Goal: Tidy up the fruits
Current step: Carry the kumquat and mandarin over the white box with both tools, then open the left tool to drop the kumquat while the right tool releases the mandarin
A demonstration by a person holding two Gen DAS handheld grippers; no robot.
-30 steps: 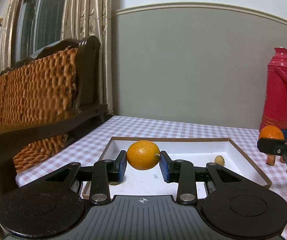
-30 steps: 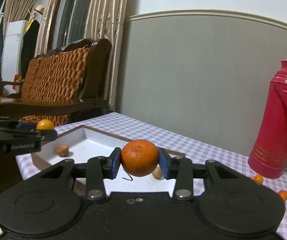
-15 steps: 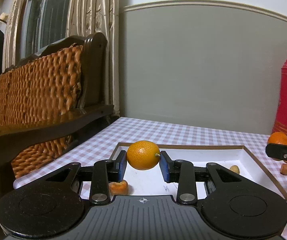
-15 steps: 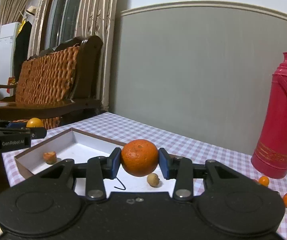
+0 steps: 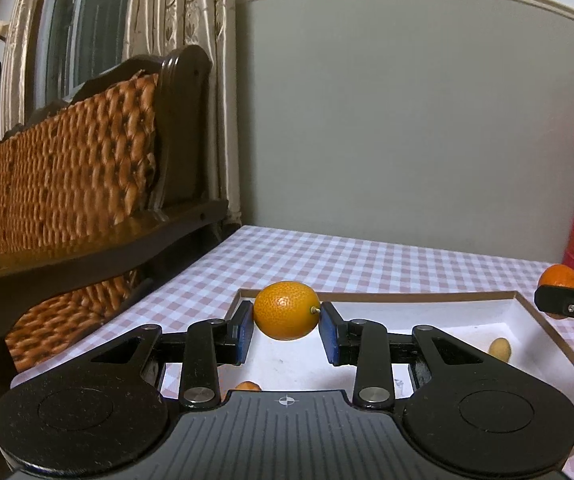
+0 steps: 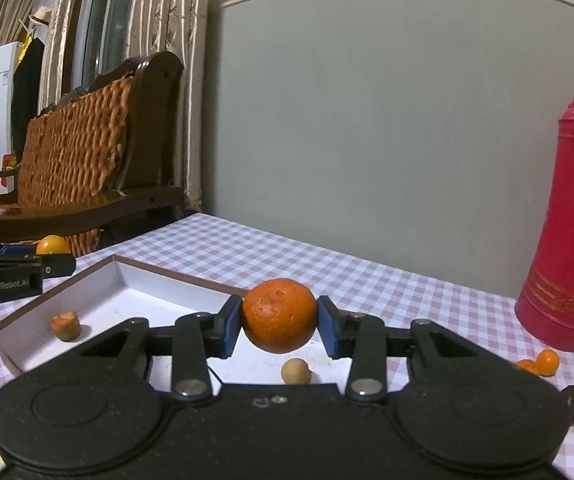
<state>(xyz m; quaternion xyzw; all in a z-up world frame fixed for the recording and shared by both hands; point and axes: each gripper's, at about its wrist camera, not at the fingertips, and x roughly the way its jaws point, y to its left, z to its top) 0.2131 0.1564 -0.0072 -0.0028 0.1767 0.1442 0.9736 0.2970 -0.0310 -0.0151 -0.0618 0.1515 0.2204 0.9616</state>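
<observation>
My left gripper (image 5: 286, 322) is shut on an oval kumquat (image 5: 286, 310) and holds it above the white tray (image 5: 527, 312). My right gripper (image 6: 279, 326) is shut on a round tangerine (image 6: 279, 321) above the same tray (image 6: 135, 280). In the tray lie a small tan longan (image 6: 295, 371), also seen in the left wrist view (image 5: 500, 349), and an orange fruit piece (image 6: 65, 325). The right gripper with its tangerine (image 5: 560, 277) shows at the right edge of the left wrist view. The left gripper with its kumquat (image 6: 52, 245) shows at the left edge of the right wrist view.
A red thermos (image 6: 567, 220) stands at the back right on the checked tablecloth (image 6: 367, 276). Several small kumquats (image 6: 547, 362) lie on the cloth near it. A wooden wicker-backed chair (image 5: 87, 184) stands left of the table, by a curtain (image 5: 183, 40).
Both grippers have moved over the tray, still holding their fruits. The tray has shifted right in the left wrist view and left in the right wrist view.
</observation>
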